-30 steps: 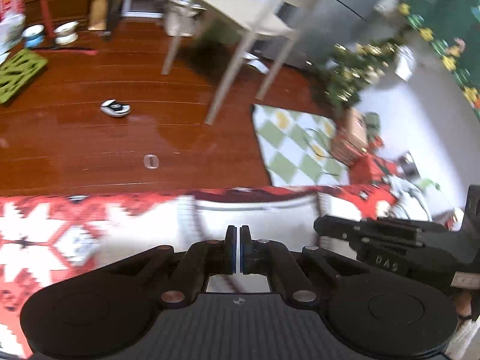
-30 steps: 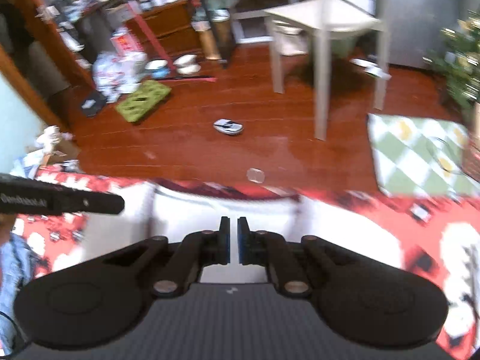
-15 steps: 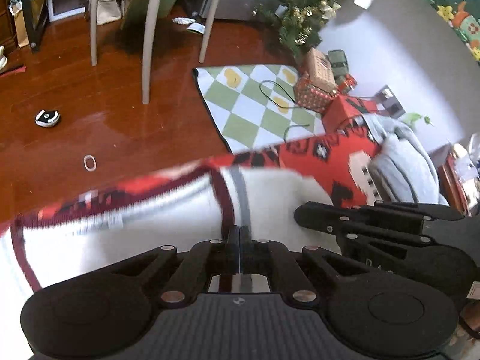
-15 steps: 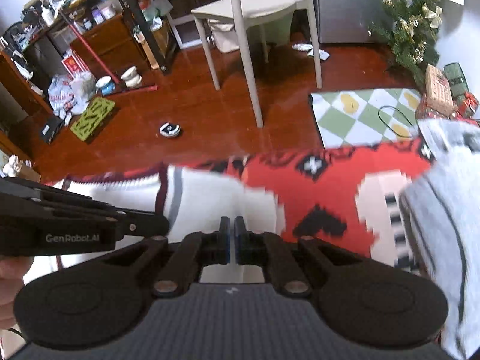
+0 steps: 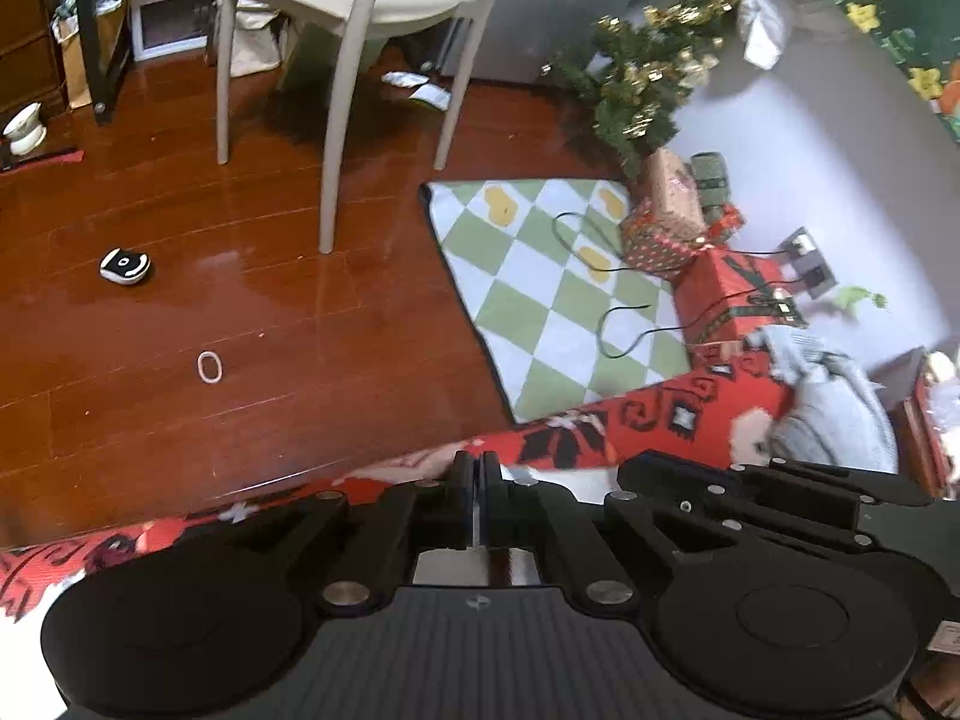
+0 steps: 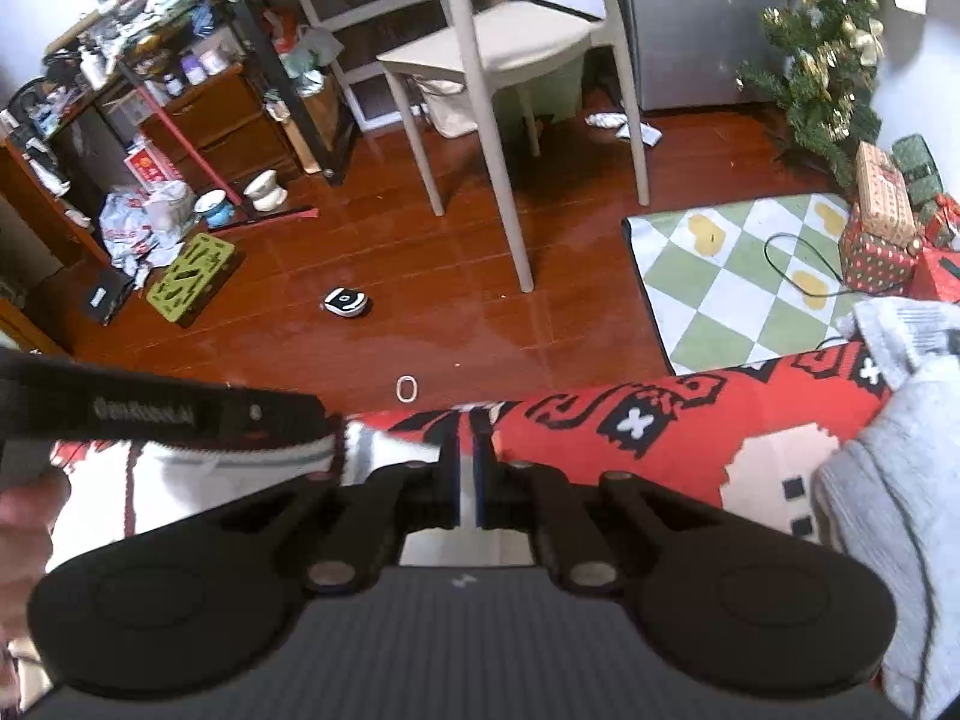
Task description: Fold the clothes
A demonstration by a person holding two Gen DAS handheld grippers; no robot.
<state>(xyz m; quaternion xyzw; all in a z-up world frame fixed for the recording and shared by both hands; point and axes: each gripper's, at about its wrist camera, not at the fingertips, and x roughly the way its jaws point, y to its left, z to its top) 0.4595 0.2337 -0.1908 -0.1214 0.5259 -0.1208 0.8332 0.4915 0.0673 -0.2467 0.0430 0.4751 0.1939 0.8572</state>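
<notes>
two grippers work side by side over a red, black and white patterned blanket (image 6: 690, 420) that covers the near surface. left gripper (image 5: 478, 477) has its jaws pressed together at the blanket's far edge, and a thin pale strip shows between the pads — it looks clamped on the hem of a white garment (image 6: 198, 474), though the cloth is mostly hidden under the tool. right gripper (image 6: 467, 450) shows a narrow slit between its pads, with pale cloth just in front of them; whether it pinches fabric or sits just shy of it cannot be told for sure, but the jaws read as closed. in the right wrist view the white garment lies left of the fingers, with a dark trim line and a grey ribbed band, under the left tool's black body. both tools tilt down toward the far edge, close together, which fits carrying one edge of the garment across as a fold, two pinch points keeping the hem straight. grey knit clothing (image 6: 888, 480) is heaped at the right, probably waiting its turn. beyond the edge: wooden floor (image 5: 240, 300), a beige chair (image 6: 510, 60), a green-and-white checkered rug (image 5: 558, 276), a small christmas tree (image 6: 822, 60) with wrapped gifts (image 5: 672, 222) — none in play. a bare hand (image 6: 24, 516) shows at near left, gripping the left tool.
</notes>
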